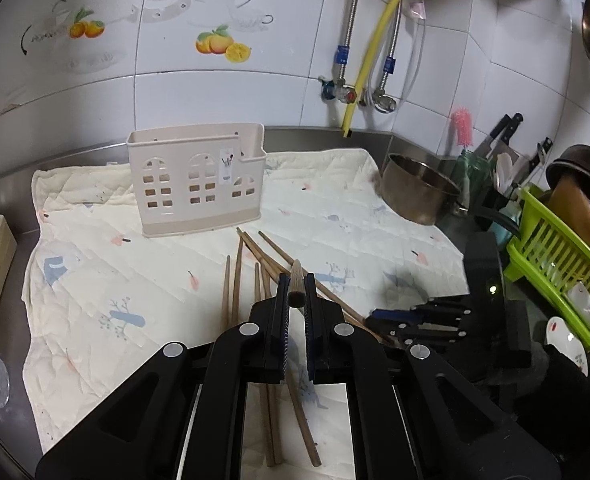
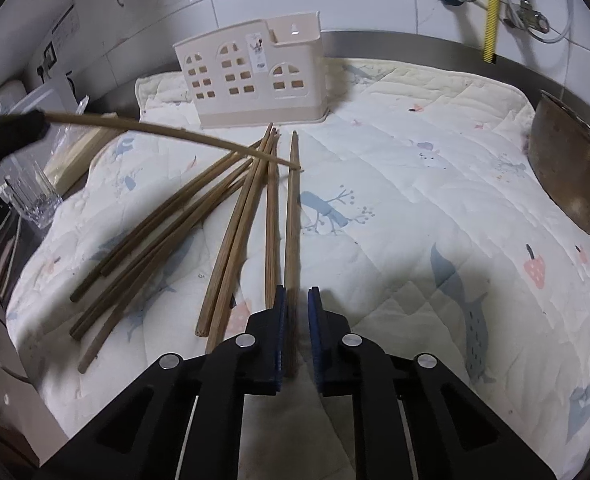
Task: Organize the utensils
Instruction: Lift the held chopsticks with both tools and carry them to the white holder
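- Grey stainless-steel worktop (image 1: pixel 23 240) under a white tiled wall, covered for the most part by a cream quilted cloth (image 2: pixel 435 208) printed with small blue and pink figures.
- Beige plastic utensil holder (image 1: pixel 197 184) with window-shaped cut-outs, upright at the back of the cloth, close to the wall; nothing visible sticking out of its top.
- Round metal pot (image 1: pixel 417 190) at the right edge of the cloth, with a lime-green plastic dish rack (image 1: pixel 555 248) further right.
- Black left tool (image 1: pixel 296 288) raised over the cloth, jaws narrowed onto one brown wooden chopstick (image 2: pixel 167 132); butt end pinched between the pads, shaft clear of the cloth, thin tip out over the loose pile.
- Black right tool (image 2: pixel 297 300) with blue pads, low over the near part of the cloth, jaws drawn in close around the thick end of the rightmost wooden chopstick (image 2: pixel 293 216), which lies flat and points toward the holder; pads tight against it or just beside it, hard to say.
- Loose pile of brown wooden chopsticks (image 2: pixel 199 216) on the cloth in front of the holder, fanned out, tips bunched near the holder's base, thick ends spread toward the near left.
- Clear ribbed drinking glass (image 2: pixel 35 196) at the far left, off the cloth.
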Motion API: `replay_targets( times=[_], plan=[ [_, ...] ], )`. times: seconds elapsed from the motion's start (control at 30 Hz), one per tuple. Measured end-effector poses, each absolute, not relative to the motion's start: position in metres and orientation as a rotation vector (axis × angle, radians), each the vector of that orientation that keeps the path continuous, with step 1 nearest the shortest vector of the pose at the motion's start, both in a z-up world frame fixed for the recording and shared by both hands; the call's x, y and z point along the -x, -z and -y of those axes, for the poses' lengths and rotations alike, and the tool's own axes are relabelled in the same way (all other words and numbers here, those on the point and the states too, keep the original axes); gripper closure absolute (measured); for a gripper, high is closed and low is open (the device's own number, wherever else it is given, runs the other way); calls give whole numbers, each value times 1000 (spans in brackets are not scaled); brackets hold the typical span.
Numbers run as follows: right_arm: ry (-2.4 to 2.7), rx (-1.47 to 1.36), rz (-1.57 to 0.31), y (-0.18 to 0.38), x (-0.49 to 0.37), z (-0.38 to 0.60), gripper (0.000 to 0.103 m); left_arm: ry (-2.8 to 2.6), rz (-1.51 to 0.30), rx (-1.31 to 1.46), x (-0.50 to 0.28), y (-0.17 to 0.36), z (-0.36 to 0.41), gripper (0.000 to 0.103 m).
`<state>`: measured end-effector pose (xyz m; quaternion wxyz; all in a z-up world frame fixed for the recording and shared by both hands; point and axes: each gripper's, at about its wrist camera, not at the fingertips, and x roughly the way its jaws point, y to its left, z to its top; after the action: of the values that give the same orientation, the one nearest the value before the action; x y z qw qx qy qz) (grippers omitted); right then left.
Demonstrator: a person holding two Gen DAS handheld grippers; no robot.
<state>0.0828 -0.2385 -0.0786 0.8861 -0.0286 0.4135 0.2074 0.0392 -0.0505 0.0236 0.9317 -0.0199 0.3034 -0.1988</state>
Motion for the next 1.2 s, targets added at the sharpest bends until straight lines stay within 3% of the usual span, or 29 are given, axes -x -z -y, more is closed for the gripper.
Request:
replay_targets(
  times=[0.67, 1.2],
  plan=[
    [-406, 126, -844, 81, -84, 230, 97, 380, -575, 32, -39, -43, 39, 97],
    [-445, 130, -523, -54, -85, 236, 97, 345, -515, 31, -67, -91, 24, 98]
  ],
)
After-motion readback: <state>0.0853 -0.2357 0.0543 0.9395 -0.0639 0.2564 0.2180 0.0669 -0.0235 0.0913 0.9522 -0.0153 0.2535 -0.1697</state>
